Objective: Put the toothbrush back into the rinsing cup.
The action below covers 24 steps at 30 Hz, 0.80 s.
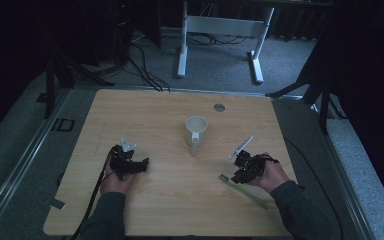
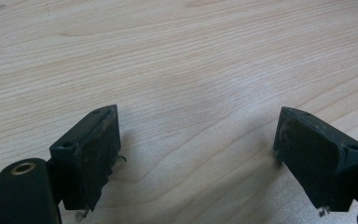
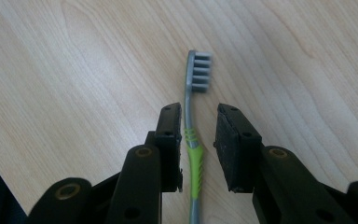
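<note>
A toothbrush (image 3: 189,122) with a grey bristle head and a green and grey handle lies flat on the wooden table (image 1: 170,195), at the front right in the high view (image 1: 246,192). My right gripper (image 3: 199,112) straddles its neck from above. The left pad sits against the handle and a gap shows on the right side, so the jaws stand open around it. In the high view a hand holds this right gripper (image 1: 237,175) just over the brush head. My left gripper (image 2: 198,114) stands wide open above bare wood, at the table's front left (image 1: 142,164).
A white mug (image 1: 196,131) stands upright at the table's middle, handle toward the person. A grey round cap (image 1: 219,107) sits in the tabletop behind it. A white desk frame (image 1: 220,30) and cables lie on the floor beyond the far edge.
</note>
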Tool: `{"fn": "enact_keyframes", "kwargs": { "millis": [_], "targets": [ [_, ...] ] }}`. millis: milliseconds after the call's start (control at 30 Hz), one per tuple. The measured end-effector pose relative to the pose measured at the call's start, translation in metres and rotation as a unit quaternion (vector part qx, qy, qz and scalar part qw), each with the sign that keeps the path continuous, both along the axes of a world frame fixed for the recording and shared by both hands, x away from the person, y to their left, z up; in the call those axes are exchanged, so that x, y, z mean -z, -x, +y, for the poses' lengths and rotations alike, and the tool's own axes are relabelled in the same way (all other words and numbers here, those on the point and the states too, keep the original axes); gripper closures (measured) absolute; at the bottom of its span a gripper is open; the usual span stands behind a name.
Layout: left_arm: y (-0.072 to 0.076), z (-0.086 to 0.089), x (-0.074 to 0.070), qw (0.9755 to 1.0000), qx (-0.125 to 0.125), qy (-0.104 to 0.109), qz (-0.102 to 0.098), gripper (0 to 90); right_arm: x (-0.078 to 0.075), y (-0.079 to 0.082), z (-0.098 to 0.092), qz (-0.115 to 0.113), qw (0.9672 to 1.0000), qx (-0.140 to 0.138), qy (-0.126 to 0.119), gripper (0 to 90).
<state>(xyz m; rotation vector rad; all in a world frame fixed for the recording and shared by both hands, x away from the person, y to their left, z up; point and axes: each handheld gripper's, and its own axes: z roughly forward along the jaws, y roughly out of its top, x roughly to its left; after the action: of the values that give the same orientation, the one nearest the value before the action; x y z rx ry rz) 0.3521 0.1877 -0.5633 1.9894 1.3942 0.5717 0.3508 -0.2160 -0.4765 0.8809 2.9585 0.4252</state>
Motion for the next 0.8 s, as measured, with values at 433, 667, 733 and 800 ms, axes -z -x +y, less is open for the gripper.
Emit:
{"fn": "enact_keyframes", "kwargs": {
  "millis": [433, 667, 733, 800],
  "targets": [
    [0.0000, 0.0000, 0.0000, 1.0000, 0.000, 0.000, 0.000, 15.1, 0.0031, 0.0008, 0.0013, 0.014, 0.9997, -0.006, 0.018, 70.5],
    [0.0000, 0.0000, 0.0000, 1.0000, 0.000, 0.000, 0.000, 15.1, 0.0051, 0.0018, 0.0030, 0.020, 0.9994, -0.013, 0.026, 70.7],
    [0.0000, 0.0000, 0.0000, 1.0000, 0.000, 0.000, 0.000, 15.1, 0.0059, 0.0024, 0.0037, 0.022, 0.9992, -0.014, 0.029, 70.8],
    [0.0000, 0.0000, 0.0000, 1.0000, 0.000, 0.000, 0.000, 15.1, 0.0067, 0.0026, 0.0040, 0.024, 0.9990, -0.017, 0.033, 71.0]
  ]
}}
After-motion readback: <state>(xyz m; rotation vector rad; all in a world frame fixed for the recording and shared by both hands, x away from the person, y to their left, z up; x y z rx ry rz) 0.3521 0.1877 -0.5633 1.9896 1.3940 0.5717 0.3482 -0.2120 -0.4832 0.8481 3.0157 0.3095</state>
